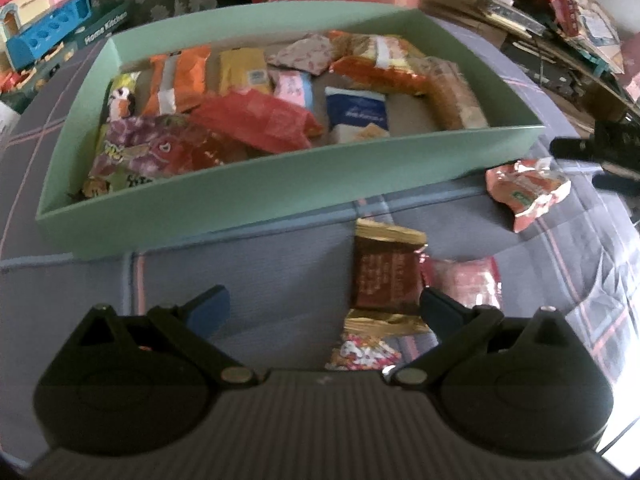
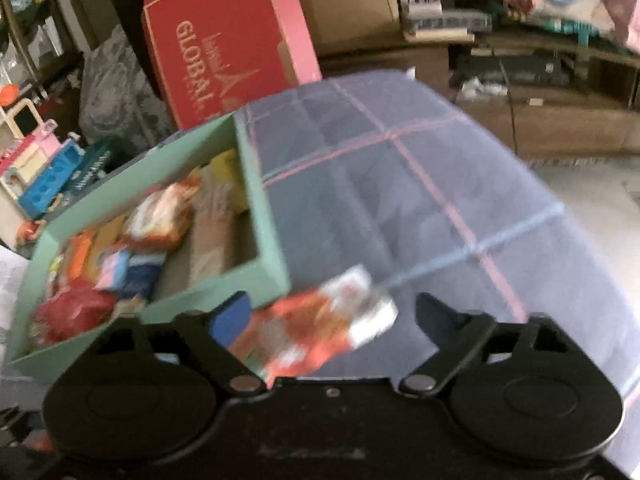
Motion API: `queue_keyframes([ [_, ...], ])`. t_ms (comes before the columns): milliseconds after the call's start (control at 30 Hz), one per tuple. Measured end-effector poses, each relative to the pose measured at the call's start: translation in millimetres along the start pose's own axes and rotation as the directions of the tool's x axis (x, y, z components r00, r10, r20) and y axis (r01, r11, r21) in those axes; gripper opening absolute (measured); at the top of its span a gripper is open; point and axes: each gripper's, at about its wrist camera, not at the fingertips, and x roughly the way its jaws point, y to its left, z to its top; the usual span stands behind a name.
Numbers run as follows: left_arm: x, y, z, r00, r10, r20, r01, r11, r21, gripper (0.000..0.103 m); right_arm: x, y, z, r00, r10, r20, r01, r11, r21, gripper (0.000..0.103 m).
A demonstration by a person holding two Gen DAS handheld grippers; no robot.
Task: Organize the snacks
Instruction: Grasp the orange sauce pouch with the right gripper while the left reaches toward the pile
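Risking a one-sided shove with the right tongs (image 2: 336,318), standing spread and pinching nothing, if closing now on the crumpled orange-red and white foil snack packet (image 2: 316,328). Lying off-centre between the fingers, crowding the blue pad at 9 o'clock and staying clear of the black finger at 3 o'clock. Probably skidding or twisting over the blue-grey checked cloth (image 2: 400,200) instead of lifting, since foil this light gives little to bite on. Blurring heavily here, so not telling whether the blue pad is actually touching it.

Risking much the same with the left tongs (image 1: 324,308), also spread and gripping nothing. Sitting towards 3 o'clock of the gap, the brown rectangular wrapper with gold crimped ends (image 1: 384,276), its long edge right beside the dark right finger. Possibly catching the pale pink plastic packet (image 1: 464,284) lying just outside that finger, and dragging both.

Also risking a knock against the near wall of the shallow mint-green cardboard box (image 1: 280,184), at 12 o'clock of the left tongs and 10 o'clock of the right, already crowding with snacks.
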Motion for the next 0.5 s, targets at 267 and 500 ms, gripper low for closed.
queue_keyframes([
  [267,5,1,2,1.000,0.013,-0.005,-0.013,1.000,-0.010,0.103,47,11,13,0.995,-0.100,-0.029,0.092,0.973,-0.211,0.070],
  [500,7,2,7,1.000,0.008,-0.002,-0.008,1.000,-0.022,0.103,37,23,-13,0.994,-0.089,-0.059,0.063,0.934,-0.352,0.070],
])
